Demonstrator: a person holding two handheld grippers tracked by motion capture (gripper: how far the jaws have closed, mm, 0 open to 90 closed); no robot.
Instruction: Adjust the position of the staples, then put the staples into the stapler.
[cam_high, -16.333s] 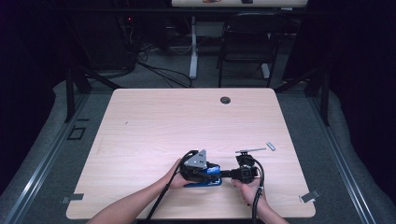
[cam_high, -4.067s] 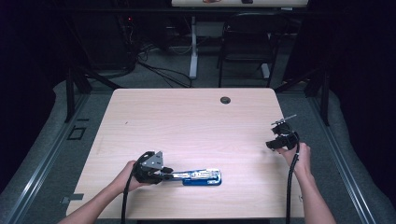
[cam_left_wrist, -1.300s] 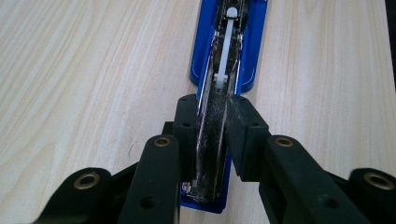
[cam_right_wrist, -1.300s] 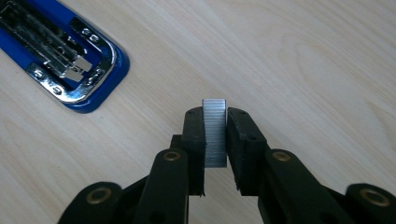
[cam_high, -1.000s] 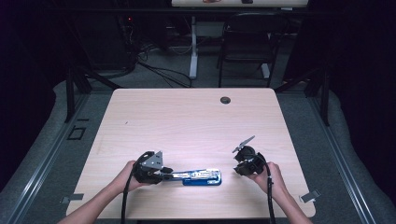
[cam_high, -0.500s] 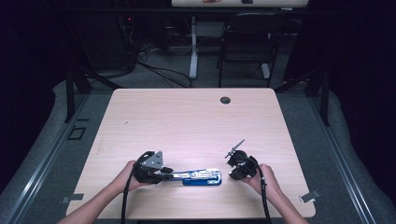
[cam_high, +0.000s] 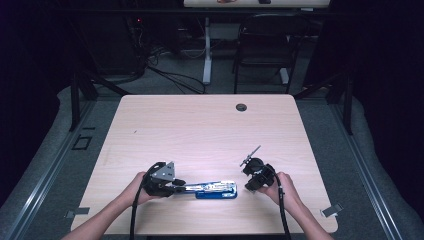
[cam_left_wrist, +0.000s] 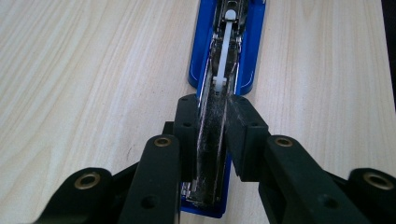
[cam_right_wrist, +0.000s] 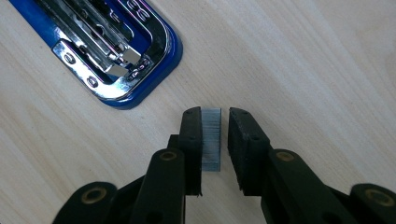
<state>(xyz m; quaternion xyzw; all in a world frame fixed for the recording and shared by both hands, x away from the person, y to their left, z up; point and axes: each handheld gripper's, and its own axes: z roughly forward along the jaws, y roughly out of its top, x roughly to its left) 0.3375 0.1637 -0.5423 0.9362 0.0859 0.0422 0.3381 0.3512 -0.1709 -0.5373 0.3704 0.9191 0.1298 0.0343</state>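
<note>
Since a second ago the right gripper (cam_high: 252, 175) has come in from about 3 o'clock toward the open end of the stapler (cam_high: 212, 189), which has stayed where it was, as has the left gripper (cam_high: 172, 186).

No brand or writing can be read on the stapler. It is blue, lies opened out flat on the pale wood surface (cam_high: 200, 130) near the 6 o'clock edge, and runs from 9 to 3 o'clock in the high view. Its chrome staple channel (cam_left_wrist: 219, 93) faces up, with a white pusher strip along the middle.

In the left gripper view the jaws are clamped on the metal arm of the stapler (cam_left_wrist: 209, 140), one pad on each side, with the blue base underneath. The left hand (cam_high: 136, 186) comes in from 7 o'clock, forearm low over the surface, gripper pointing toward 3 o'clock.

In the right gripper view a short grey strip of staples (cam_right_wrist: 211, 139) stands between the jaws. It lies against the left pad (cam_right_wrist: 191, 135), and a narrow gap shows between it and the other pad, so the jaws are slightly apart; whether the strip is truly pinched cannot be told. The rounded chrome-and-blue end of the stapler (cam_right_wrist: 140, 74) is near, at 10 o'clock from the fingertips. The right hand (cam_high: 285, 187) enters from 5 o'clock, gripper angled toward 10 o'clock.
</note>
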